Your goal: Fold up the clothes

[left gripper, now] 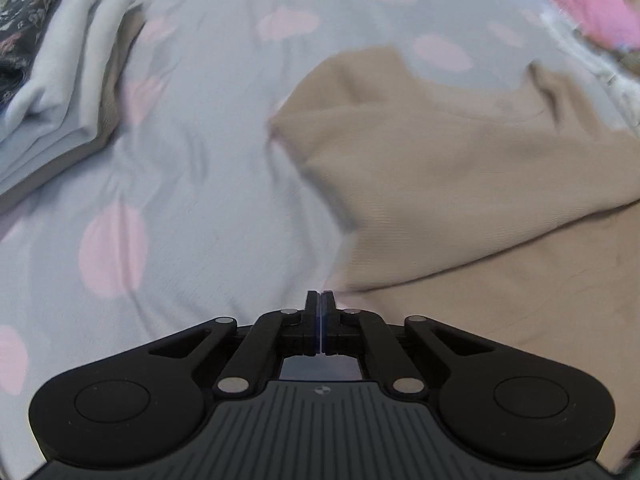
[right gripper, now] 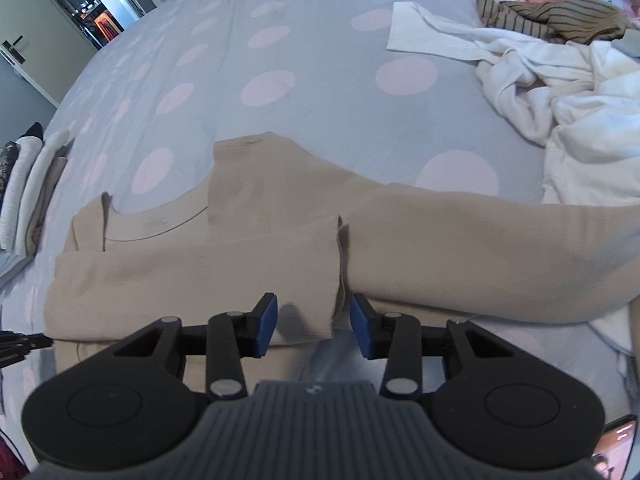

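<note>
Evidently mid-fold, the beige sweater (right gripper: 248, 264) lay flat on the dotted bedspread (right gripper: 320, 92), one sleeve crossed over its chest; the right gripper (right gripper: 313, 326) hung spread around that cuff, the left gripper (left gripper: 321, 300) pressed together, empty, by its near-left edge

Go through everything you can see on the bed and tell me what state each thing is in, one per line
Beige knit sweater: spread flat, one sleeve folded across its body.
White garments: crumpled, unfolded.
Brown striped garment: crumpled, unfolded.
Stack of grey and dark clothes: folded.
Left claw: shut, nothing seen held.
Right claw: open, jaws either side of the sleeve cuff.
</note>
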Tool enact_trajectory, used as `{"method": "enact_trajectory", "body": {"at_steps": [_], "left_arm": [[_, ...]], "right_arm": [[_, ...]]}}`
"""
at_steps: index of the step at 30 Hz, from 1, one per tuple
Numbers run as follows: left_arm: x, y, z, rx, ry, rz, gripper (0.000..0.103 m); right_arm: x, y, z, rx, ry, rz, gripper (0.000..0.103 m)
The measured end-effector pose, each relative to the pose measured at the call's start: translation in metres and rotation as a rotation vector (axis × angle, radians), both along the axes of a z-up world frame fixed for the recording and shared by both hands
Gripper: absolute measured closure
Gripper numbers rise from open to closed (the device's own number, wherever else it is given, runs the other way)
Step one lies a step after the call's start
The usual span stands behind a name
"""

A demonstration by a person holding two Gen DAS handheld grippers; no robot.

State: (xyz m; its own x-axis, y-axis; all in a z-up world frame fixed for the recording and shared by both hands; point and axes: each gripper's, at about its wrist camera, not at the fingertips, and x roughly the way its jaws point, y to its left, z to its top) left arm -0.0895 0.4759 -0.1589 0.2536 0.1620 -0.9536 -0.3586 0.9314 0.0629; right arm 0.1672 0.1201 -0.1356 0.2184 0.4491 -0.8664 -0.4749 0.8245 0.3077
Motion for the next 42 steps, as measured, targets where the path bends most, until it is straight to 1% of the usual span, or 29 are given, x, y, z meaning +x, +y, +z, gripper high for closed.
{"method": "enact_trajectory", "body": {"at_steps": [1,2,4,6,8,11,13,14,15,16,17,18,20,23,26,28,32,34,37,40,42], "left_arm": [[-0.001,-0.001,-0.004,0.037,0.024,-0.014,0.103],[-0.002,0.002,-0.005,0.026,0.019,-0.013,0.103],[-0.004,0.01,-0.001,-0.014,0.002,0.018,0.103],[-0.006,0.014,0.005,-0.032,-0.017,0.023,0.103],[-0.008,0.015,0.011,-0.04,-0.032,0.021,0.103],[-0.009,0.012,0.024,-0.056,-0.067,0.038,0.103],[-0.008,0.007,0.033,-0.067,-0.097,0.043,0.099],[-0.008,0.005,0.038,-0.072,-0.112,0.045,0.093],[-0.008,0.002,0.044,-0.068,-0.129,0.044,0.089],[-0.007,-0.002,0.05,-0.063,-0.145,0.043,0.087],[-0.006,-0.005,0.056,-0.06,-0.163,0.045,0.086],[-0.007,-0.008,0.062,-0.059,-0.183,0.047,0.086],[-0.008,-0.014,0.075,-0.063,-0.223,0.052,0.083],[-0.011,-0.021,0.089,-0.055,-0.275,0.055,0.074],[-0.02,-0.029,0.098,-0.04,-0.292,0.071,0.069],[-0.027,-0.033,0.101,-0.031,-0.299,0.084,0.066],[-0.038,-0.034,0.103,-0.027,-0.305,0.126,0.065],[-0.043,-0.033,0.106,-0.012,-0.31,0.151,0.065],[-0.051,-0.033,0.113,-0.003,-0.34,0.205,0.064],[-0.059,-0.033,0.119,-0.034,-0.363,0.247,0.061],[-0.06,-0.035,0.122,-0.039,-0.367,0.247,0.06]], "right_arm": [[0.0,0.0,-0.002,0.003,0.007,-0.002,0.068],[0.001,0.0,-0.004,0.005,0.015,-0.004,0.07],[0.002,0.0,-0.009,-0.002,0.027,-0.011,0.083],[0.002,0.001,-0.012,-0.022,0.021,-0.012,0.089],[0.003,0.002,-0.012,-0.05,0.006,-0.006,0.088],[0.004,-0.001,-0.003,-0.072,-0.034,-0.01,0.086],[0.006,-0.007,0.007,-0.069,-0.067,-0.017,0.084],[0.007,-0.012,0.014,-0.059,-0.084,-0.023,0.084],[0.009,-0.017,0.021,-0.05,-0.101,-0.028,0.079],[0.01,-0.021,0.028,-0.04,-0.117,-0.034,0.068],[0.011,-0.027,0.035,-0.03,-0.134,-0.038,0.064],[0.012,-0.034,0.043,-0.019,-0.15,-0.042,0.062],[0.011,-0.048,0.059,-0.009,-0.19,-0.035,0.062],[0.004,-0.073,0.075,-0.04,-0.27,-0.026,0.061],[-0.004,-0.1,0.088,-0.079,-0.347,-0.019,0.058],[-0.008,-0.121,0.088,-0.112,-0.385,-0.038,0.049],[-0.011,-0.159,0.081,-0.169,-0.408,-0.106,0.049],[-0.014,-0.177,0.078,-0.19,-0.414,-0.126,0.049],[-0.019,-0.202,0.075,-0.227,-0.418,-0.149,0.049],[-0.022,-0.217,0.074,-0.257,-0.415,-0.154,0.049],[-0.023,-0.22,0.07,-0.293,-0.418,-0.145,0.048]]}}
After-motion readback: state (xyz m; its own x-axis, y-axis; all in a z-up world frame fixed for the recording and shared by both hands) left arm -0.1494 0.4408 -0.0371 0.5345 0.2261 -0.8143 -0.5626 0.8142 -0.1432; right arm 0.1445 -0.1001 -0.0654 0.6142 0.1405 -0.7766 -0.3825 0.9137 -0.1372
